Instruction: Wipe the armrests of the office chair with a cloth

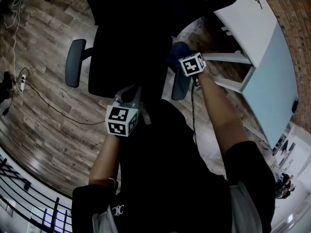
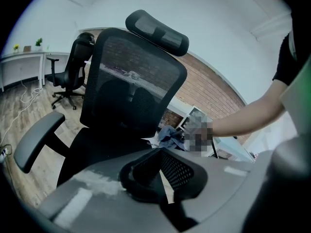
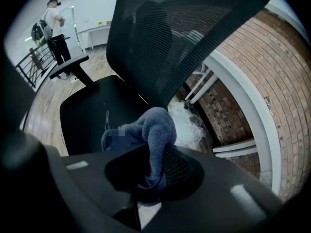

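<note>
The right gripper (image 3: pixel 154 174) has its jaws clamped on one edge of the blue cloth (image 3: pixel 158 130). The rest of the cloth bunches up in a loose hump ahead of the jaws, which gives a soft pad to drag along a surface rather than bare jaw tips. In the head view the cloth sits at the right side of the office chair (image 1: pixel 126 47), at the rear end of the right armrest (image 1: pixel 181 86) and close to where the backrest (image 3: pixel 175 28) rises. That looks like the starting end of a stroke that would run forward along the pad. The picture is dark there, so the cloth may be touching the armrest or hanging just above it. I cannot tell which.

The left gripper (image 2: pixel 160 154) has its jaws closed together with nothing between them. It hovers in front of the chair, near the seat's front edge and pointing at the backrest. It seems to be parked there to stay out of the working arm's way, not to steady anything, since it touches no part of the chair.

The left armrest (image 1: pixel 75 62), on the chair's far side from the cloth, has nothing on it. By my reading it is yet to be wiped.
</note>
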Motion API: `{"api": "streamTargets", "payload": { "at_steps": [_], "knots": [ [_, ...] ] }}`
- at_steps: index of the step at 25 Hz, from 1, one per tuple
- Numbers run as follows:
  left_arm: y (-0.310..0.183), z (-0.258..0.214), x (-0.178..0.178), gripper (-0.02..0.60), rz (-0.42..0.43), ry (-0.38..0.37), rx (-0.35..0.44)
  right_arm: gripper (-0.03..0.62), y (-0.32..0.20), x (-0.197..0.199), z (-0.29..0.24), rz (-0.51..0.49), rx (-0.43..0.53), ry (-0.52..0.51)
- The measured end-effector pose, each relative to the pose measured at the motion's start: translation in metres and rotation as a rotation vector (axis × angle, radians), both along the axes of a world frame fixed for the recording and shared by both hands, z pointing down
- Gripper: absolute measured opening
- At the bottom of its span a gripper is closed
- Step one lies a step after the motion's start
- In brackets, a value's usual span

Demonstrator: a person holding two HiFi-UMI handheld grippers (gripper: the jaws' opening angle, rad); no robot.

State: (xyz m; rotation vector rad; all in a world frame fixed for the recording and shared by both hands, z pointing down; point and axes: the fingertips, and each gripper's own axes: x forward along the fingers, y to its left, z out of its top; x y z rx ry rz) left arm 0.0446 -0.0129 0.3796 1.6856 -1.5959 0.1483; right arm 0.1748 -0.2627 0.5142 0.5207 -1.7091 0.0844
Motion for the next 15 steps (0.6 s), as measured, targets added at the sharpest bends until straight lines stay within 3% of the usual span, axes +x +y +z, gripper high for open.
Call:
{"api": "streamTargets", "payload": {
  "at_steps": [7, 15],
  "knots": [
    [-0.027, -0.005, 0.02, 0.006, 0.049, -0.024, -0.002, 0.077, -0.022, 0.052, -0.001, 0.149, 0.009, 0.021],
    [-0.044, -0.013, 0.041, 0.006, 0.106, -0.038, 0.006, 0.074, 0.019, 0.11, 0.011, 0.234, -0.081, 0.047]
  ]
}}
